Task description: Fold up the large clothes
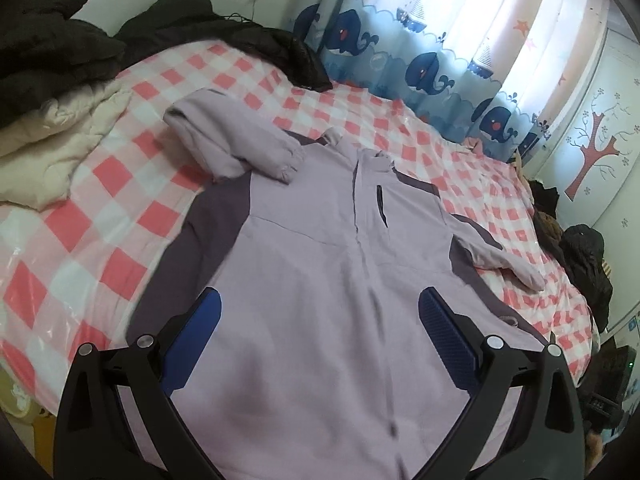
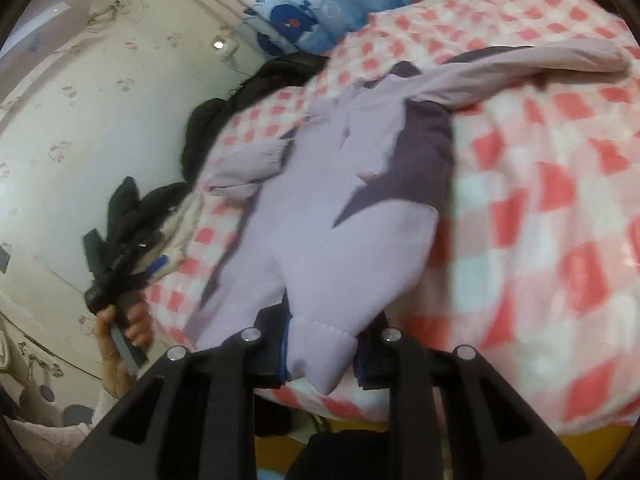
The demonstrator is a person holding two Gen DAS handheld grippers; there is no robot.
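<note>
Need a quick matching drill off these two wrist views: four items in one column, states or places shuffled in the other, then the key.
Things:
1. left gripper
2. right gripper
3. lilac jacket
4. black coat

States or places:
A. shut on a corner of the jacket
B. piled at the bed's far left, on a cream quilt
C. open, hovering above the jacket's body
D. spread front up on the pink checked bedsheet

Pairs: 1-C, 2-A, 3-D, 4-B

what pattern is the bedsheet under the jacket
Pink and white checks on the bedsheet, clearest in the left wrist view.
</note>
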